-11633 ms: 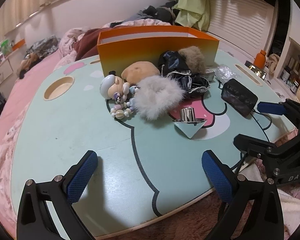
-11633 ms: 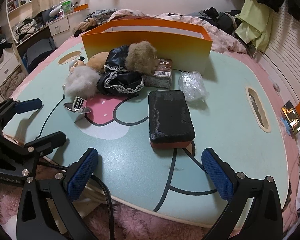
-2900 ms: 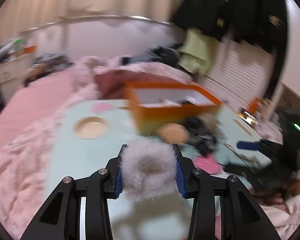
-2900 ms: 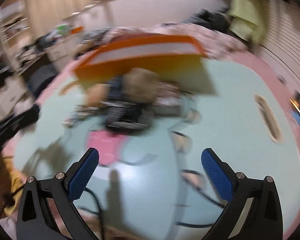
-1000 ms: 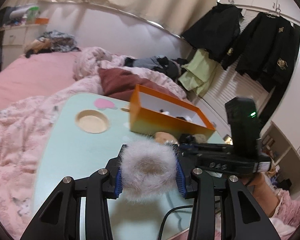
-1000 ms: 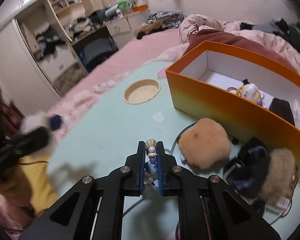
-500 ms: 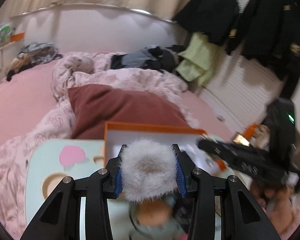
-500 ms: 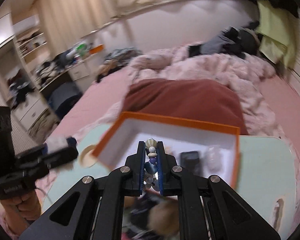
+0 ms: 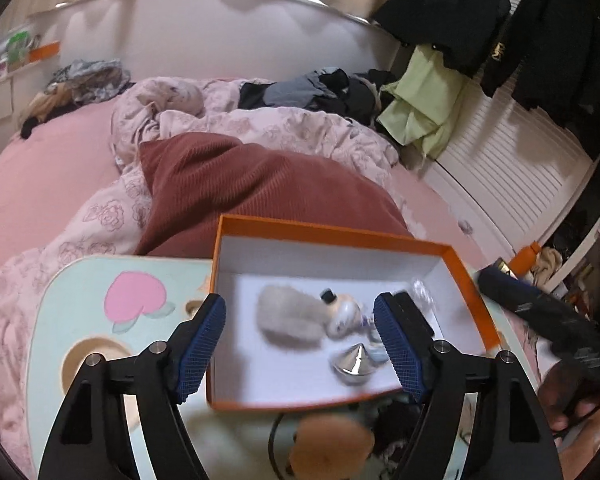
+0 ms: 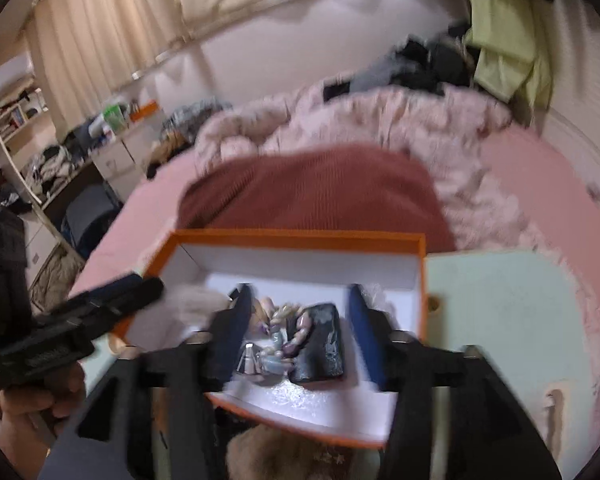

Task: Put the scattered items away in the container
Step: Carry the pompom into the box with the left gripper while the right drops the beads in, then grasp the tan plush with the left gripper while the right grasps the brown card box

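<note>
Container: orange cardboard box with white interior (image 9: 332, 234), lid off, standing at the far edge of the mint-green cartoon-print lap table (image 9: 80, 280); a dark red ribbed pillow (image 9: 260, 184) lies just behind it on the pink bed.

Left gripper (image 9: 300, 340): jaws opening, blue pads well apart above the box's near wall; nothing pressed between the pads.

Grey-white fluffy pompom (image 9: 290, 316): inside the box, left of centre on the white floor, clear of both left pads.

Right gripper (image 10: 296, 332): jaws opening, pads apart over the box interior; nothing clamped, view blurred.

Pastel bead bracelet string (image 10: 284, 344): in the box, seen between the right pads but not touched by them.

Small round-headed figurine with a black top hat (image 9: 340, 308): in the box, touching the pompom's right side.

Silver cone-shaped spinning top (image 9: 354, 362): in the box, near the front wall.

Flat black rectangular pouch (image 10: 320, 348): in the box, beside the beads on their right.

Still on table: tan fluffy pompom (image 9: 328, 448) just outside the box's near wall; dark items beside it, too blurred to identify.

Person: a hand (image 10: 24, 420) grips the left tool's handle at the lower left of the right-wrist view.
</note>
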{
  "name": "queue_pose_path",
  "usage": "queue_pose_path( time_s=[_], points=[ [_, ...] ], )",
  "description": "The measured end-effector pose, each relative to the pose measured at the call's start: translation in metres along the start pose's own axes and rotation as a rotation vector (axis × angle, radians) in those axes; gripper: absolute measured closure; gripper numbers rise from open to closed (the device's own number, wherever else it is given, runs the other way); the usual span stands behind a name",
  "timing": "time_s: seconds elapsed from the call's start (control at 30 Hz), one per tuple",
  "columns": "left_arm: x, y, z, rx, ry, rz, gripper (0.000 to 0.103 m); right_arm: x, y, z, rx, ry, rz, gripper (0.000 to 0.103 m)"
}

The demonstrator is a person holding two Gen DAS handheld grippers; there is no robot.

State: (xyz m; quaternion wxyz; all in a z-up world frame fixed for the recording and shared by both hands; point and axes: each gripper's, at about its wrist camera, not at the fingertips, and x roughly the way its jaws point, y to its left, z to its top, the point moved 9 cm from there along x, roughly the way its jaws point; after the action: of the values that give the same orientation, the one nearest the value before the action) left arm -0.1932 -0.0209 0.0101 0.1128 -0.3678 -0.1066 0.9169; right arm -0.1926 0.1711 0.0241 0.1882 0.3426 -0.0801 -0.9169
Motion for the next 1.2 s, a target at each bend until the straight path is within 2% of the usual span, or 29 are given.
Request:
queue_pose_path(
  time_s=[0.07, 0.17, 0.23, 0.3, 0.43, 0.6, 0.67, 0.7, 0.73, 0.83, 0.87, 1.2],
  points=[
    [-0.013, -0.002, -0.010, -0.006, -0.022, 0.008, 0.027, -0.025, 0.004, 0.000, -0.009, -0.050, 0.026, 0.038],
    [-0.042, -0.006, -0.022, -0.037, -0.111, -0.002, 0.026, -0.050, 0.010, -0.011, -0.023, -0.052, 0.048, 0.038],
    [-0.062, -0.017, -0.038, -0.024, -0.135, -0.039, 0.018, -0.066, 0.013, -0.027, -0.042, -0.042, 0.037, 0.038],
    [-0.069, -0.021, -0.055, 0.013, -0.113, -0.002, 0.014, -0.074, 0.016, -0.046, -0.068, -0.024, 0.010, 0.037],
    [-0.068, -0.027, -0.096, 0.106, -0.034, 0.092, 0.013, -0.074, 0.014, -0.096, -0.112, 0.046, -0.087, 0.037],
    [-0.050, -0.020, -0.129, 0.062, 0.063, 0.091, 0.013, -0.066, 0.007, -0.137, -0.095, 0.126, -0.110, 0.037],
    [-0.039, -0.010, -0.141, 0.030, 0.094, 0.132, 0.013, -0.059, 0.005, -0.147, -0.103, 0.160, -0.115, 0.037],
    [-0.040, -0.007, -0.142, 0.052, 0.056, 0.178, 0.006, -0.053, 0.001, -0.152, -0.105, 0.183, -0.142, 0.037],
    [-0.037, -0.006, -0.145, 0.058, 0.066, 0.201, 0.004, -0.048, -0.005, -0.157, -0.099, 0.209, -0.167, 0.036],
    [-0.034, -0.008, -0.149, 0.096, 0.084, 0.232, 0.003, -0.042, -0.015, -0.163, -0.122, 0.210, -0.265, 0.005],
    [-0.033, -0.008, -0.149, 0.100, 0.086, 0.237, 0.003, -0.041, -0.015, -0.164, -0.132, 0.215, -0.279, 0.000],
    [-0.031, -0.013, -0.147, 0.101, 0.091, 0.224, 0.003, -0.041, -0.015, -0.162, -0.144, 0.189, -0.268, 0.000]
  ],
)
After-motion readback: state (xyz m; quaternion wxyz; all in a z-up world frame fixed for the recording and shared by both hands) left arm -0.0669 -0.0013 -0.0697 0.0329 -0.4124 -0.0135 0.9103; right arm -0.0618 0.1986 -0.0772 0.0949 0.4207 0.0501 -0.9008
